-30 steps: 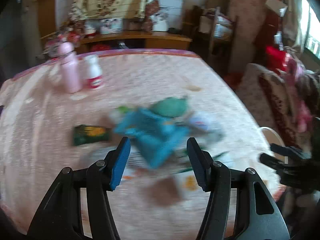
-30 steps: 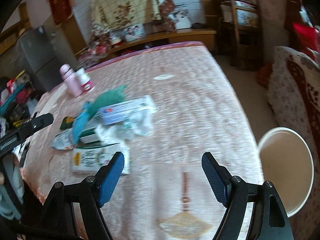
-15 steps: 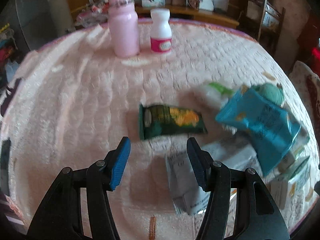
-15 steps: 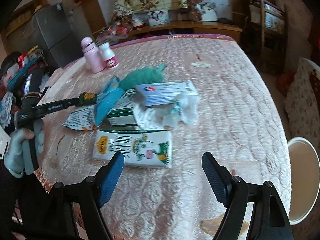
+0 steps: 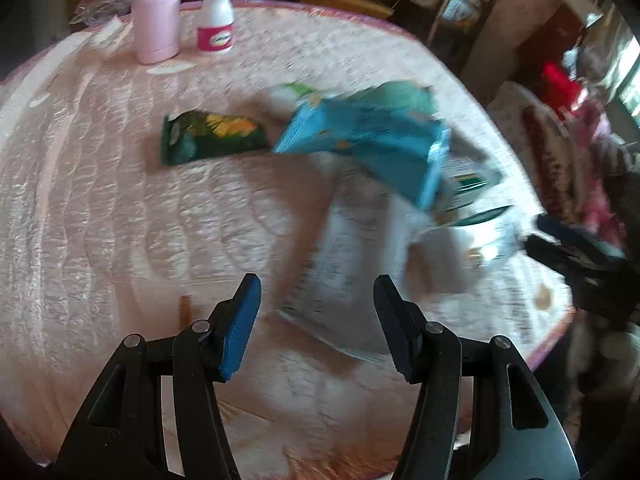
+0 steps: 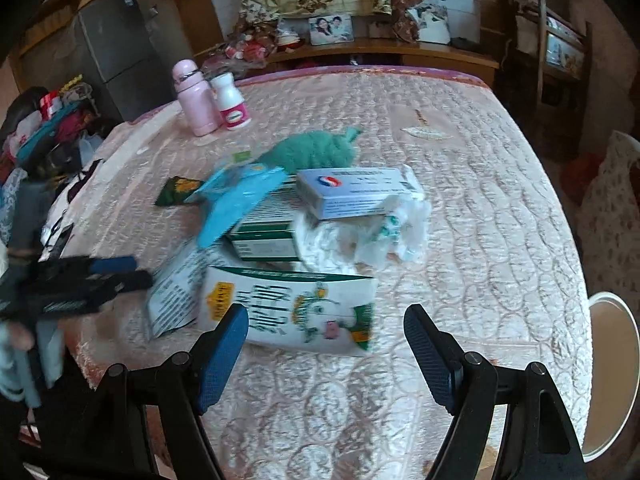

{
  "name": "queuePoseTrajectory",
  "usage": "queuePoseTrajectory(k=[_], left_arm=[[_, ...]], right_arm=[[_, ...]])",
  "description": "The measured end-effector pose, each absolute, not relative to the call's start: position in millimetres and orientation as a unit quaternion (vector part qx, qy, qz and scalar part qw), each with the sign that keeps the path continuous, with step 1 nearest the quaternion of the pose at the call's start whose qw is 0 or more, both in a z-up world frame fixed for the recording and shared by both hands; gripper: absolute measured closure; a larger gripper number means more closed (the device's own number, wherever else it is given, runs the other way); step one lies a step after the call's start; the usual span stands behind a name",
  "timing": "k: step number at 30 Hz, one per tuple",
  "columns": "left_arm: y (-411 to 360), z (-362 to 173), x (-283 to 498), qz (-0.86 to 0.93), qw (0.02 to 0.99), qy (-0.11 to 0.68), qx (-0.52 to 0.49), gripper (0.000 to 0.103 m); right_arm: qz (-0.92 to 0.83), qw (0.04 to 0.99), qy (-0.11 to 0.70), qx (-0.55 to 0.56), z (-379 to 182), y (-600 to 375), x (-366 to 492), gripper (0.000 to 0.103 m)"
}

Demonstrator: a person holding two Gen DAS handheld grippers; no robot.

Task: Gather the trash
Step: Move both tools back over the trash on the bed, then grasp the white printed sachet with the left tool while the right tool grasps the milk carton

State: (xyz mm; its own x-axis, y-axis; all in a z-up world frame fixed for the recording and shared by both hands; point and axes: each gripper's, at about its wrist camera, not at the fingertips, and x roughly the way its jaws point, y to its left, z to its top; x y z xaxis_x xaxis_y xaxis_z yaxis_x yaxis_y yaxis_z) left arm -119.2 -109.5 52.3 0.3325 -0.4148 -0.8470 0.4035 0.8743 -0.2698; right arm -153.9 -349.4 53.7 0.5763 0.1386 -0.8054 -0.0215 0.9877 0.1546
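Pink quilted table (image 6: 460,200) carries my trash pile; milk carton (image 6: 288,312) sits at twelve o'clock of my right gripper (image 6: 326,350), jaws open, empty; left gripper (image 5: 316,320) likewise open over a flattened wrapper (image 5: 344,272).

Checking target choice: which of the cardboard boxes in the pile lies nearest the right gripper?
The white milk carton with green print, lying flat just ahead of the open right gripper; the green-striped box and blue-white box sit farther back.

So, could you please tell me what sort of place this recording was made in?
Most likely a lived-in room of a home. A table under a quilted pink cover holds cartons and wrappers; behind it stand a wooden sideboard with a framed photo, and a grey fridge.
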Motion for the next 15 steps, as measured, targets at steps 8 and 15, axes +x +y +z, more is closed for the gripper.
queuePoseTrajectory(k=[8, 15], left_arm=[[-137.1, 58.0, -107.5, -0.273, 0.819, 0.505, 0.007, 0.04], [-151.8, 43.1, -101.4, -0.265, 0.816, 0.512, 0.039, 0.04]], right_arm=[[-0.008, 0.887, 0.453, 0.09, 53.8, -393.4, -149.6, 0.025], [-0.016, 0.877, 0.473, 0.087, 40.3, -407.3, -113.2, 0.025]])
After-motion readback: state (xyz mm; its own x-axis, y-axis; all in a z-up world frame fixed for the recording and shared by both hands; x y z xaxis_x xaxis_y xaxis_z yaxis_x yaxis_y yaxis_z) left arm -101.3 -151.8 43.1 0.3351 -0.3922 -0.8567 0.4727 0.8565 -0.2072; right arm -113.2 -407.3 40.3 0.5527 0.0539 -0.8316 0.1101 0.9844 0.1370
